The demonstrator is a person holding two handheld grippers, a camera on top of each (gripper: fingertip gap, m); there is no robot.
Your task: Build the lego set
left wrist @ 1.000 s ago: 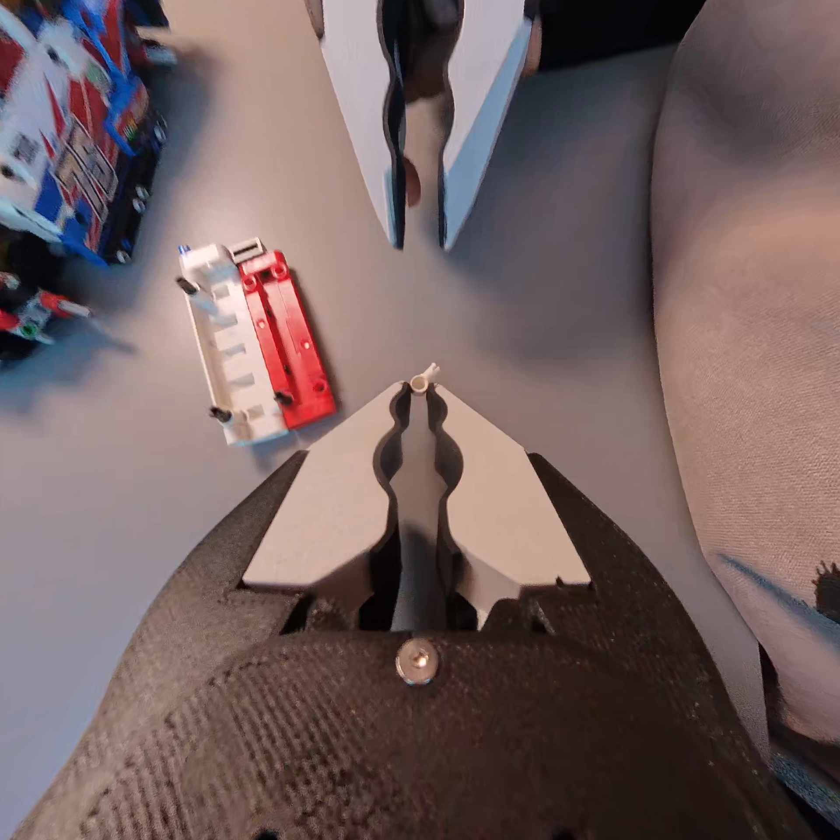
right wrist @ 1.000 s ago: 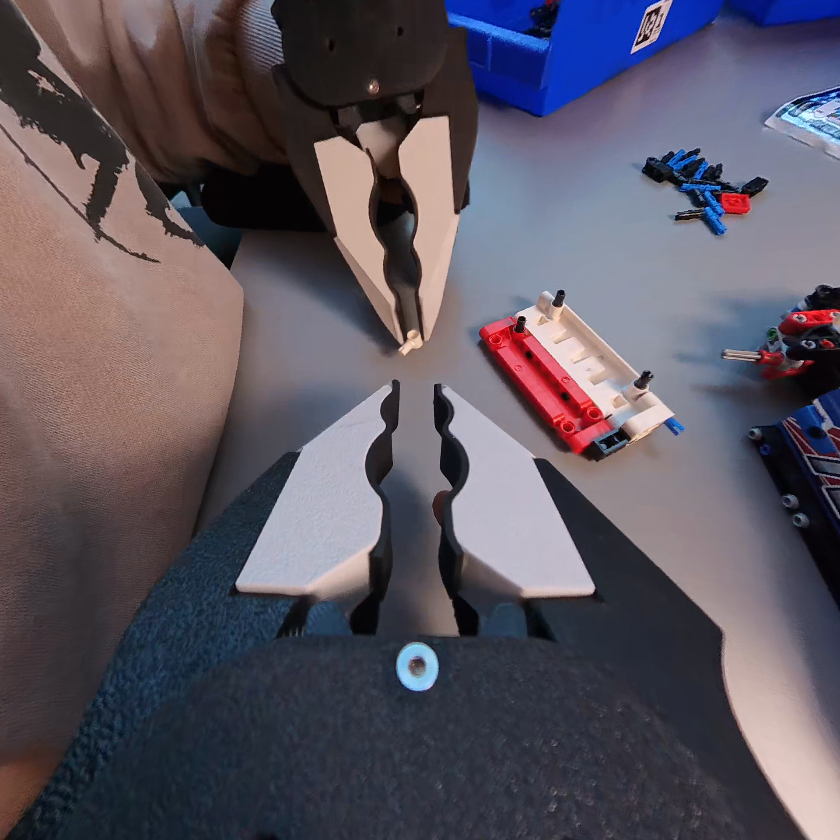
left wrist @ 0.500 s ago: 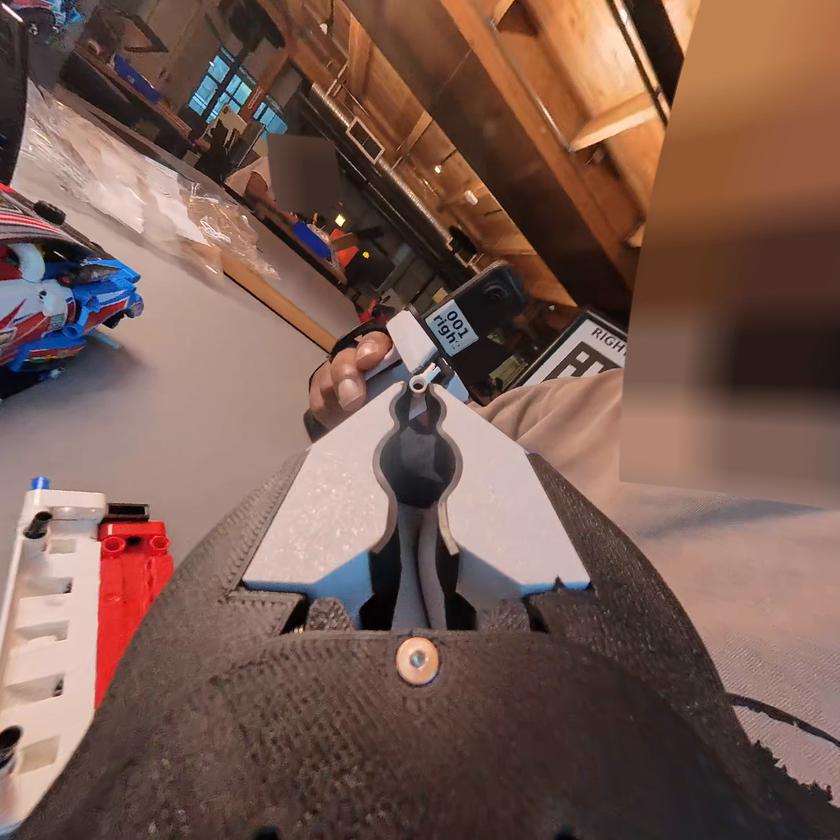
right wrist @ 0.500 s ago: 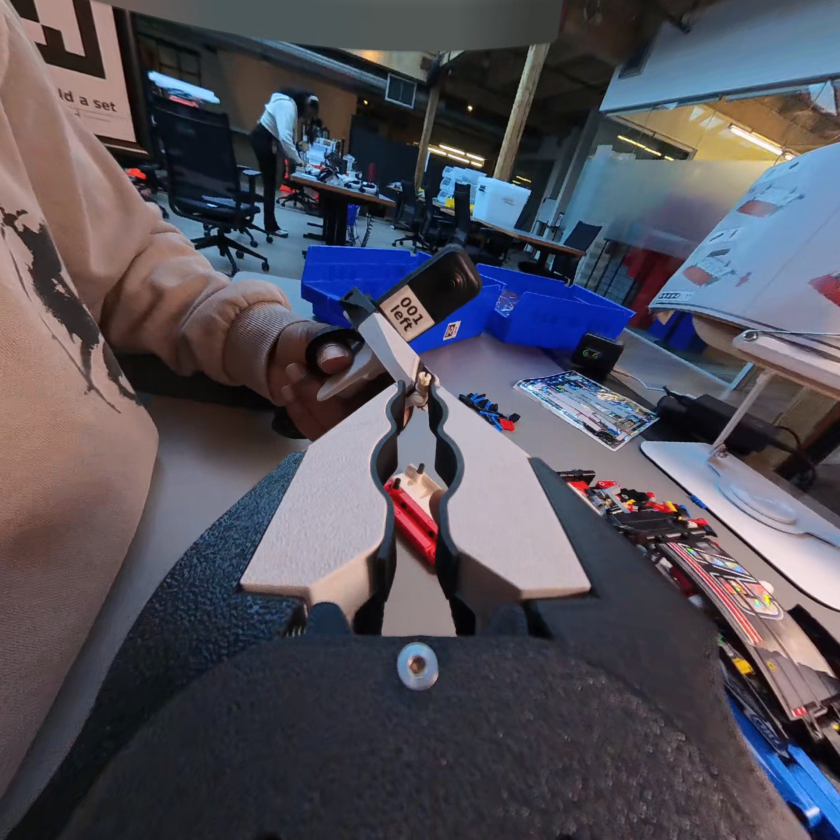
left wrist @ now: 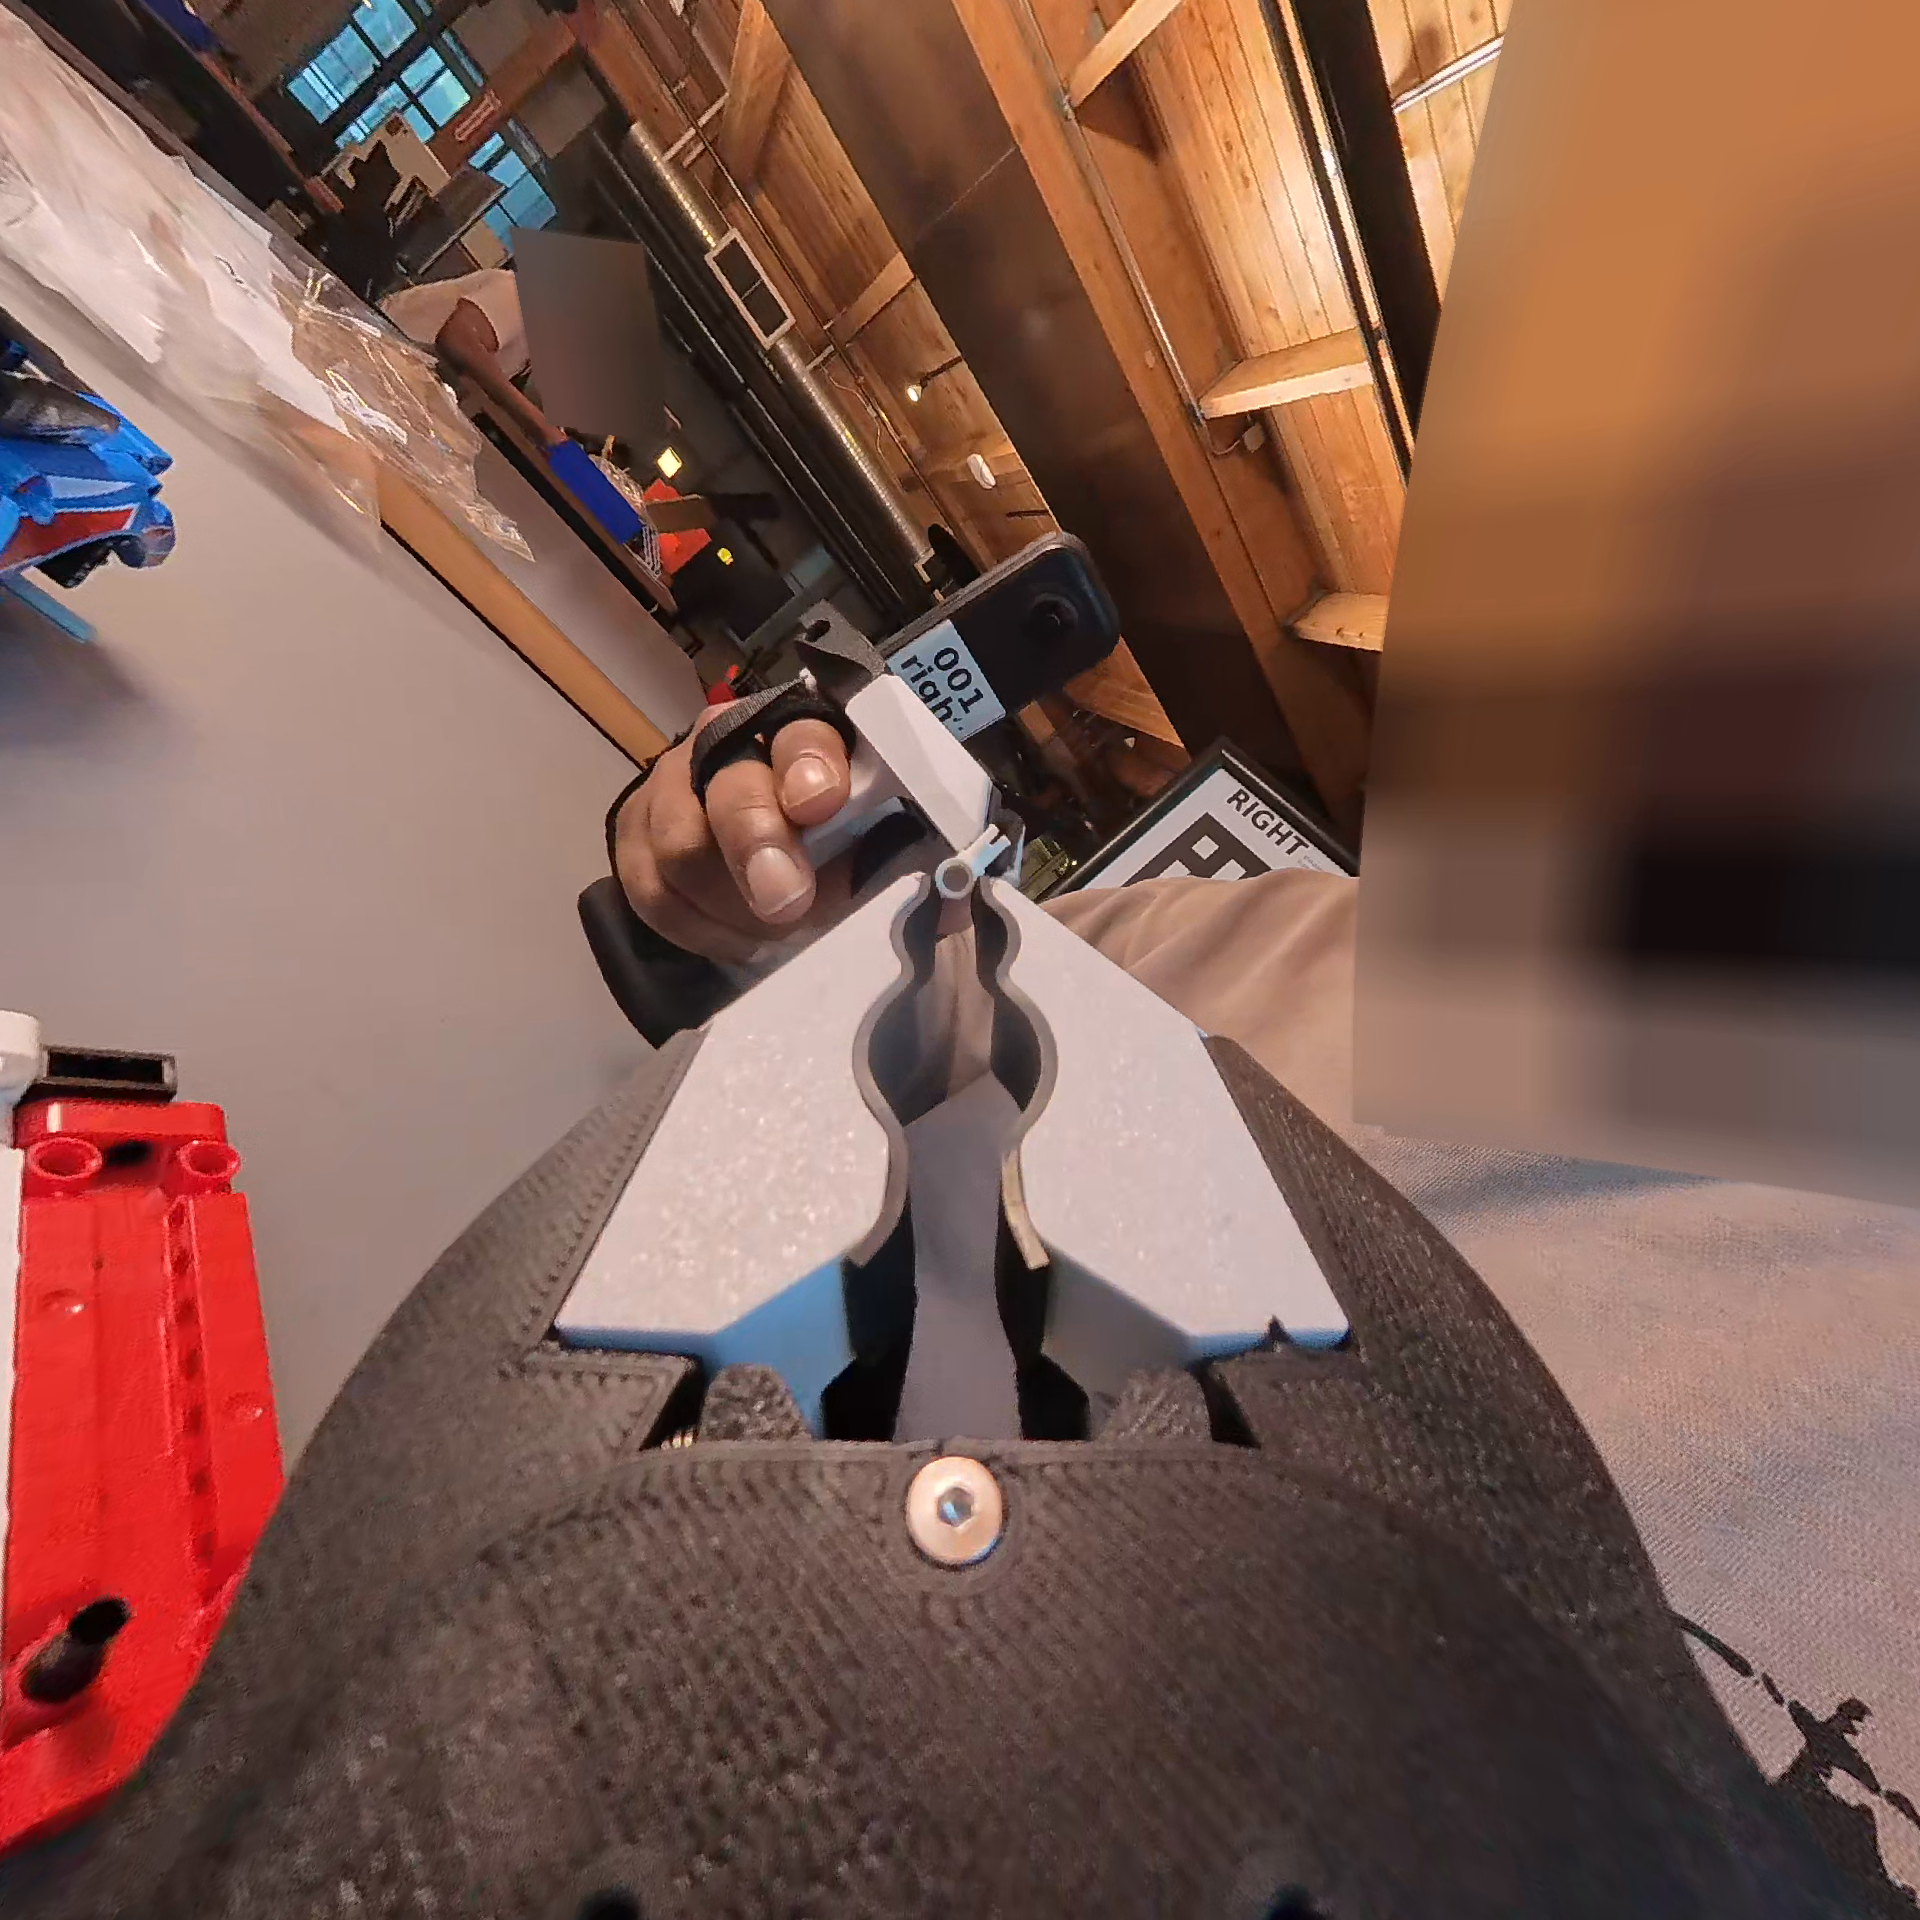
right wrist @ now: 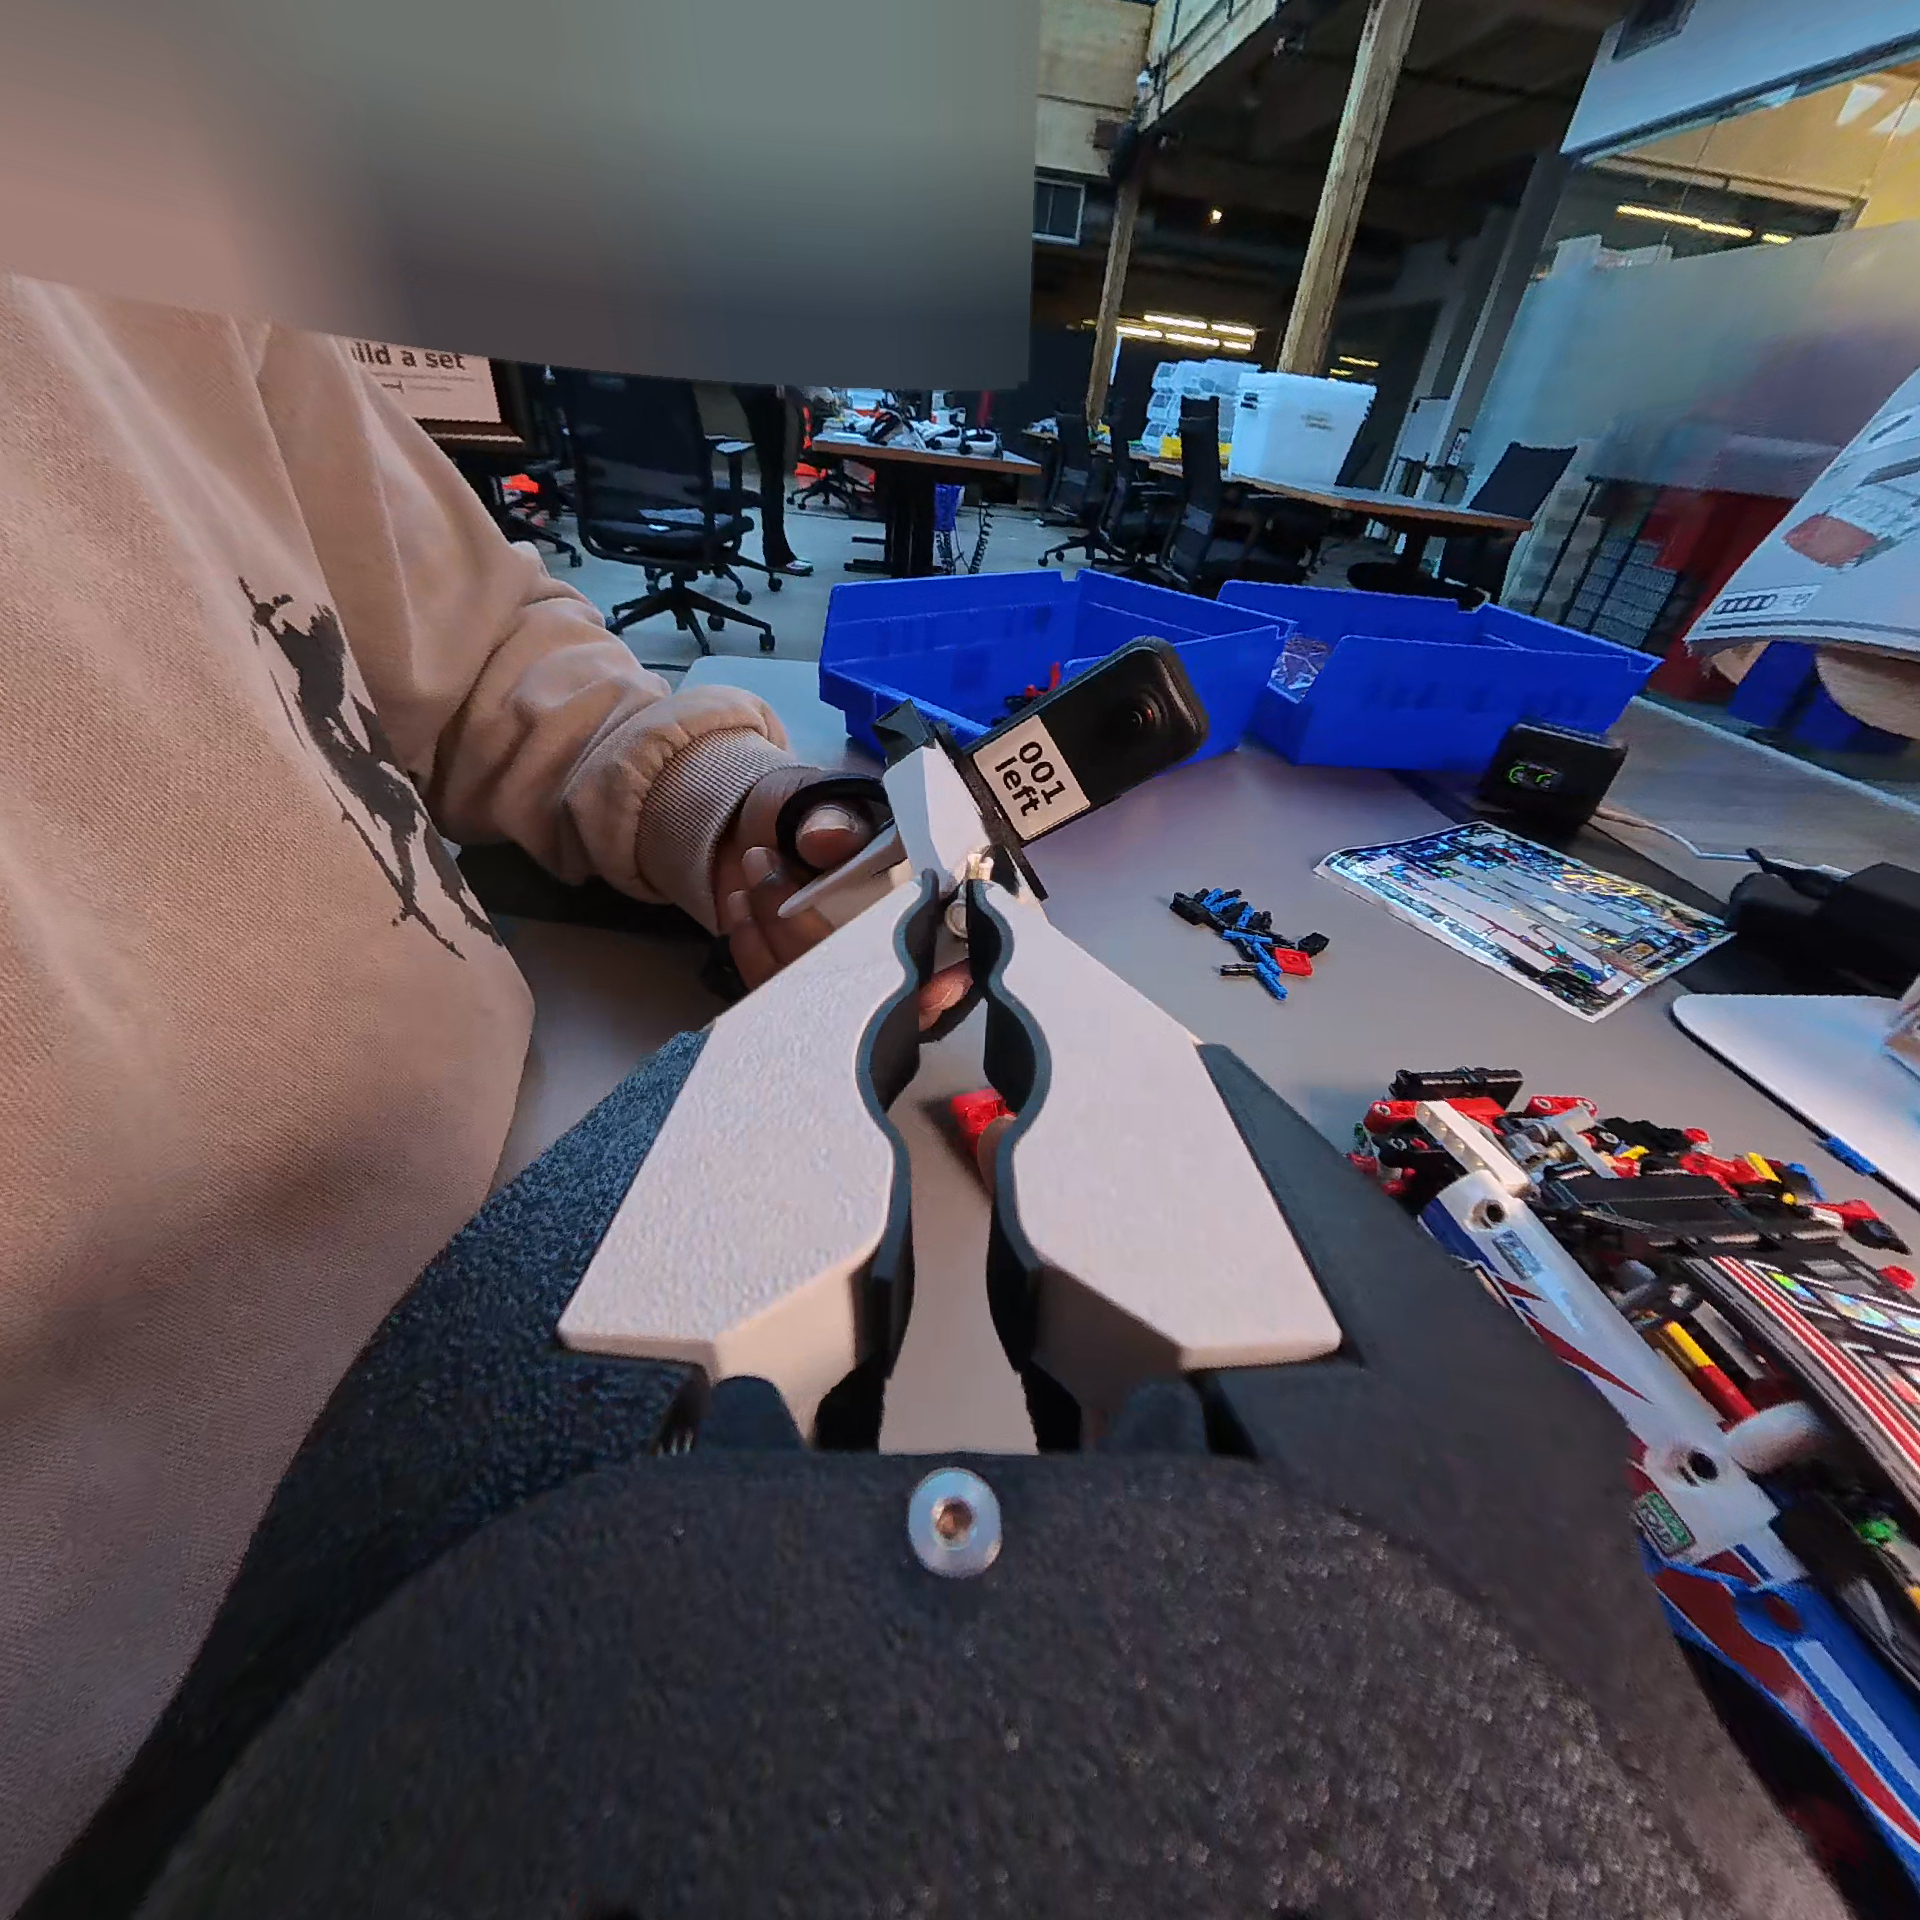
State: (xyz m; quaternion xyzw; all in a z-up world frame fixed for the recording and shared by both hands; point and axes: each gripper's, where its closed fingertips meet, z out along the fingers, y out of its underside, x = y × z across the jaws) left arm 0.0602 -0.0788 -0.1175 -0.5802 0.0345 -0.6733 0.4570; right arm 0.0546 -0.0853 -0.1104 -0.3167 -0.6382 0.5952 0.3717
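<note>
The left claw (left wrist: 958, 891) is pinched shut on a small pale grey connector pin (left wrist: 966, 864), held at the very fingertips and raised above the worktop (left wrist: 312, 831). The right claw (right wrist: 954, 896) meets it tip to tip; its jaws are drawn narrow around the same pin (right wrist: 961, 902), though whether they actually clamp it cannot be told. Below and to the left of the left claw lies the red and white panel assembly (left wrist: 125, 1403) on the worktop. To the right of the right claw sits the part-built racing car model (right wrist: 1621, 1278). Farther out lie a small heap of blue and black pins (right wrist: 1252, 935), a sticker sheet (right wrist: 1517, 914) and two blue parts bins (right wrist: 1039, 644).
</note>
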